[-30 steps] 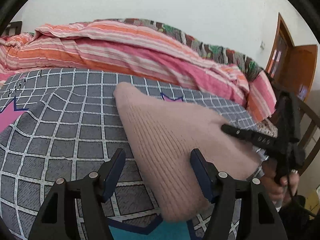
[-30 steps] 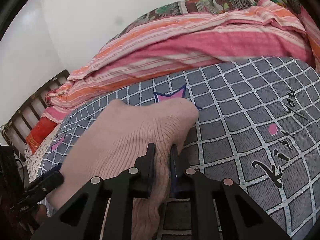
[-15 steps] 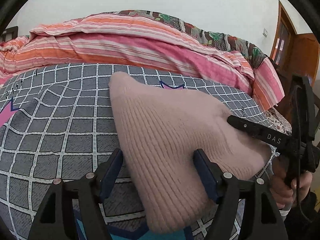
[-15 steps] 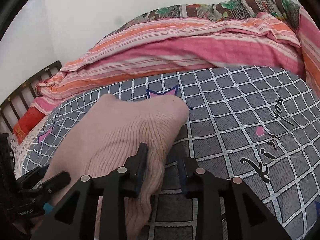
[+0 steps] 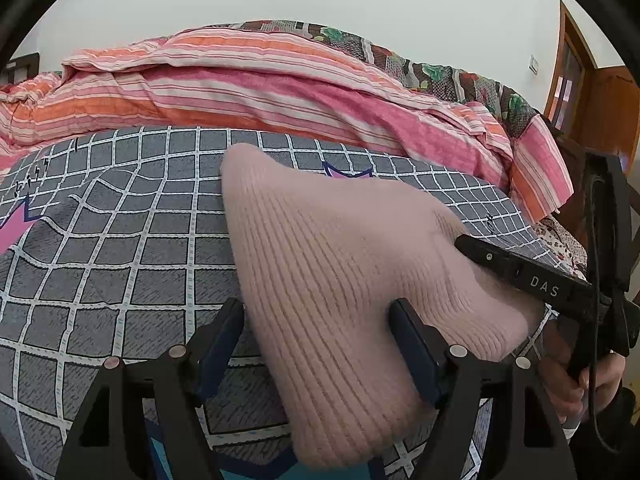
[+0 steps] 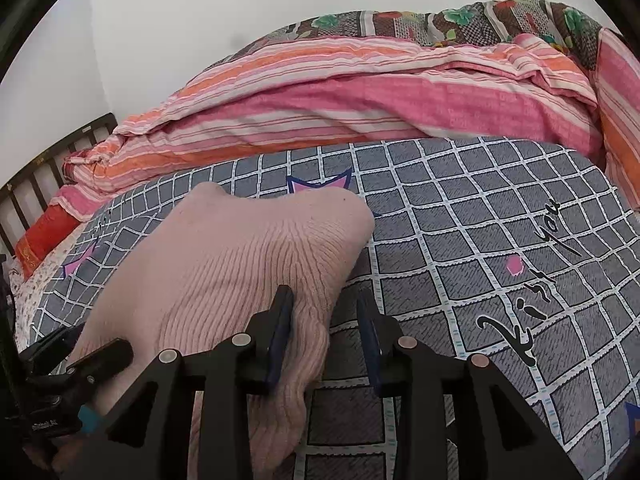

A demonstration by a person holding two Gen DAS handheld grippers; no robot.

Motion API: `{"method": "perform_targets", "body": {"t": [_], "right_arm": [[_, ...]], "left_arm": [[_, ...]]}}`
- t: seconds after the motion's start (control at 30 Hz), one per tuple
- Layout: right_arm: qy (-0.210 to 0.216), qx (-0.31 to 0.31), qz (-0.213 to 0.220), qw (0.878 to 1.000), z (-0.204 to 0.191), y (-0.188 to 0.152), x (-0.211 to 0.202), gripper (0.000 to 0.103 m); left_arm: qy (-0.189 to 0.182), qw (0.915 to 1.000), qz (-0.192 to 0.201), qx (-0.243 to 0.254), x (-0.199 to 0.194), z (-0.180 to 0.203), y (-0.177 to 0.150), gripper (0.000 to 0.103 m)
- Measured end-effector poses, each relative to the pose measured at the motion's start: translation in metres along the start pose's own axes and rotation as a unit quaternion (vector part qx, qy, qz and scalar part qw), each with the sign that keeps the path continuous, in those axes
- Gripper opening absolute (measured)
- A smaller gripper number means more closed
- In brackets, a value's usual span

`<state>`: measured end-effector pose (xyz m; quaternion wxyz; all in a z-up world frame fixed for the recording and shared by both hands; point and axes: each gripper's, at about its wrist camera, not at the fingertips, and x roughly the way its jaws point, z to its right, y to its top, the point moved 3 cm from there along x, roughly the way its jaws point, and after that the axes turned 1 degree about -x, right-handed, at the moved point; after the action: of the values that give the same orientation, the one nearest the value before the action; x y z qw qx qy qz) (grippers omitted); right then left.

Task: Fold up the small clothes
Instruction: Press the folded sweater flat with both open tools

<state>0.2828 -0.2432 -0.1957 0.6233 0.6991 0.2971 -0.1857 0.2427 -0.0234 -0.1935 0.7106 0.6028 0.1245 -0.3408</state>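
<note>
- While the pink knit garment (image 5: pixel 328 280) lies on the grid-patterned bed (image 5: pixel 120 240), left gripper (image 5: pixel 320 344) jaws straddle it, released.
- Right gripper (image 6: pixel 326 328) jaws: released, straddling the garment's right edge.

One pink knit (image 5: pixel 340 288) (image 6: pixel 224 276). One checked sheet (image 5: pixel 120 248) (image 6: pixel 480 240). One striped quilt (image 5: pixel 260 92) (image 6: pixel 360 100). One floral blanket (image 5: pixel 440 68) (image 6: pixel 440 20). One door (image 5: pixel 600 108). Two grippers: left (image 5: pixel 316 344), right (image 6: pixel 326 336).

The knit garment (image 5: pixel 328 280) lies on the bedspread (image 5: pixel 120 240), the quilt (image 5: pixel 260 96) behind.
</note>
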Motion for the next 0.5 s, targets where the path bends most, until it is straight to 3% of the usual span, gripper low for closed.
{"method": "perform_targets", "body": {"t": [0.13, 0.33, 0.5], "right_arm": [[0.003, 0.002, -0.001, 1.000, 0.000, 0.000, 0.000, 0.032], [-0.001, 0.005, 0.000, 1.000, 0.002, 0.000, 0.002, 0.033], [-0.002, 0.004, -0.002, 1.000, 0.001, 0.001, 0.002, 0.033]], "left_arm": [[0.000, 1.0000, 0.007, -0.002, -0.003, -0.001, 0.001, 0.075], [-0.002, 0.9980, 0.051, -0.036, -0.018, -0.012, 0.009, 0.075], [-0.009, 0.9969, 0.047, -0.062, -0.016, -0.024, 0.018, 0.073]]}}
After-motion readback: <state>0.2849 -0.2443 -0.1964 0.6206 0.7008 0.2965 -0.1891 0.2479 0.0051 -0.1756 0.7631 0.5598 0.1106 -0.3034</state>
